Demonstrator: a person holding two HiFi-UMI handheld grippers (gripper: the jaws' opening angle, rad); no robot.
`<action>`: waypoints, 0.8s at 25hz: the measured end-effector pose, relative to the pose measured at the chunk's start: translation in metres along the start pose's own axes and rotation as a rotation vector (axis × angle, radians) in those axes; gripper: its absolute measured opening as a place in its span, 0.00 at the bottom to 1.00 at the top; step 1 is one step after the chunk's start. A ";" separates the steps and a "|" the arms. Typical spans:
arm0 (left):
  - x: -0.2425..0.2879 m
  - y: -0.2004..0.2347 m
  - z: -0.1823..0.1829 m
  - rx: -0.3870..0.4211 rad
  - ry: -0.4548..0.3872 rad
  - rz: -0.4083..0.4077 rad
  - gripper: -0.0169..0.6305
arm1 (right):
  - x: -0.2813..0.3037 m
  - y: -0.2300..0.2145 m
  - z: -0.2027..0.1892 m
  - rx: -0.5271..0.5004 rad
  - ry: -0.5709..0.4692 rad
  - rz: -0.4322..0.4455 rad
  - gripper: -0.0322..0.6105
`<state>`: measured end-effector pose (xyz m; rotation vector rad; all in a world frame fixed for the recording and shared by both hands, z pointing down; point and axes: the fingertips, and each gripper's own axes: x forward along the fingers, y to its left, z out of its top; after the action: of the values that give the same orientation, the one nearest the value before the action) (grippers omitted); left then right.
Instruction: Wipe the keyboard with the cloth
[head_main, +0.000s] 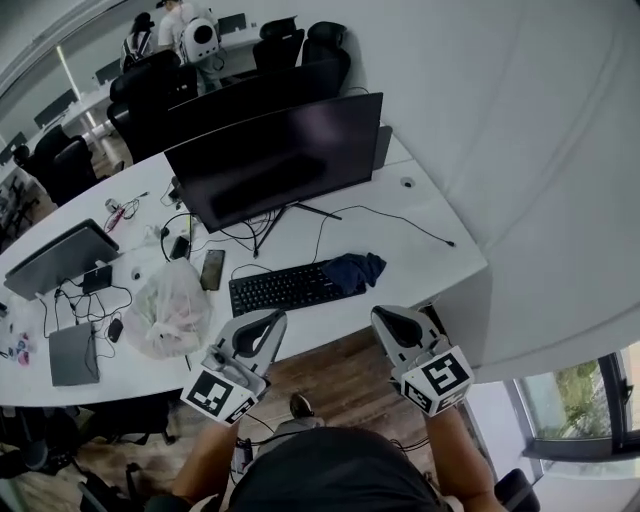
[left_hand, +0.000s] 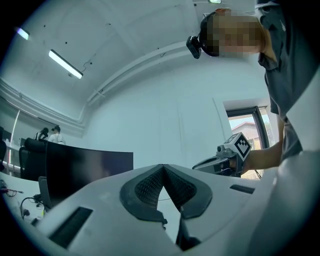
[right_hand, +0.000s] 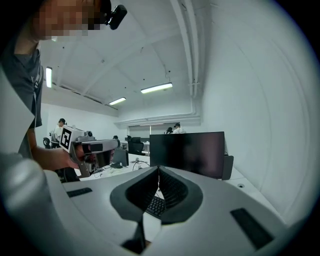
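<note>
Desk (head_main: 400, 215) holds a plastic bag (head_main: 170, 308) towards its left. At the near edge hovers the left claw (head_main: 262, 328), jaws together on nothing. Just beyond lies the black keyboard (head_main: 285, 288), with the dark blue cloth (head_main: 352, 272) bunched on its right end. The right claw (head_main: 398, 325) is likewise closed and empty.

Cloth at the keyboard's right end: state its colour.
The cloth is dark blue; head view shows it best.
</note>
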<state>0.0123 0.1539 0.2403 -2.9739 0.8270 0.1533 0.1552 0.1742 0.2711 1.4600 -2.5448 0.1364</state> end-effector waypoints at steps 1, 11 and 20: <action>0.003 0.006 -0.001 -0.003 -0.005 -0.012 0.03 | 0.007 -0.001 0.001 -0.002 0.003 -0.009 0.06; 0.026 0.047 -0.026 -0.036 -0.007 -0.086 0.03 | 0.066 -0.020 -0.007 0.000 0.060 -0.039 0.06; 0.057 0.079 -0.067 -0.134 0.083 0.000 0.03 | 0.128 -0.082 -0.070 0.051 0.165 0.032 0.06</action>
<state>0.0259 0.0519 0.2991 -3.1254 0.8575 0.0886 0.1720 0.0378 0.3658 1.3647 -2.4489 0.3156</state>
